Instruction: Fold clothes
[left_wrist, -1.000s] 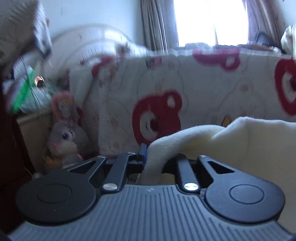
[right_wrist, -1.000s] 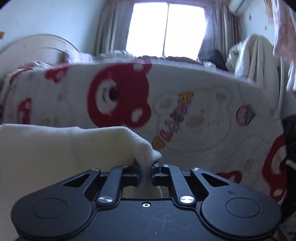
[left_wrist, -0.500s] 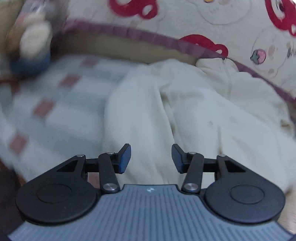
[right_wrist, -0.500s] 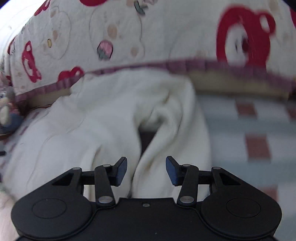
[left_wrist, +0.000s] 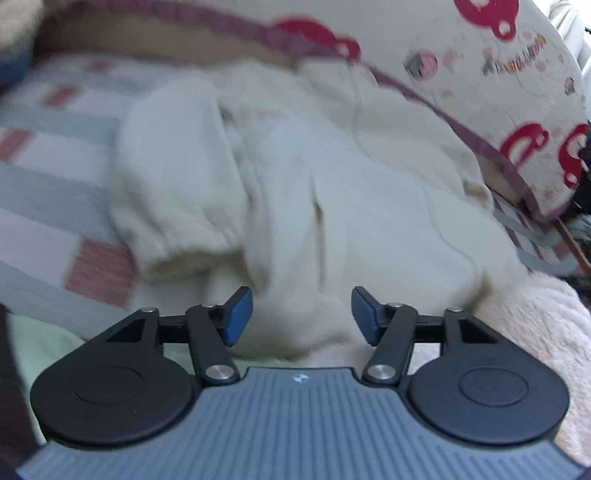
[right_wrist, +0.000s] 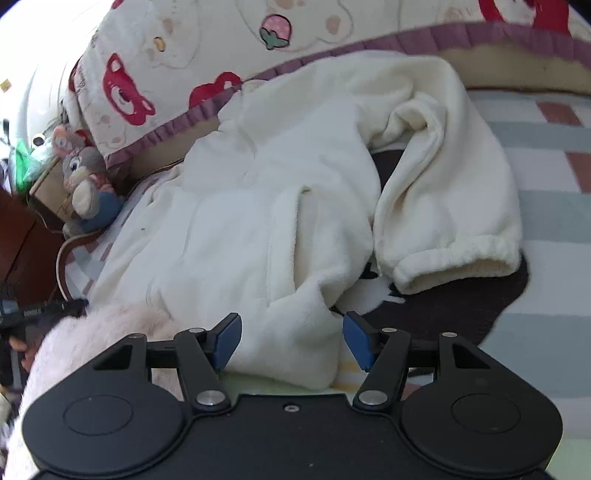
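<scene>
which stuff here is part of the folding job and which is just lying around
Part of the job:
- cream fleece garment, spread on the bed
- its cuffed sleeve
- left gripper and right gripper, jaws opening, nothing pinched

Just lying about:
- bear-print quilt
- plush rabbit
- striped sheet
- dark printed cloth under the sleeve
- pink fuzzy fabric
</scene>
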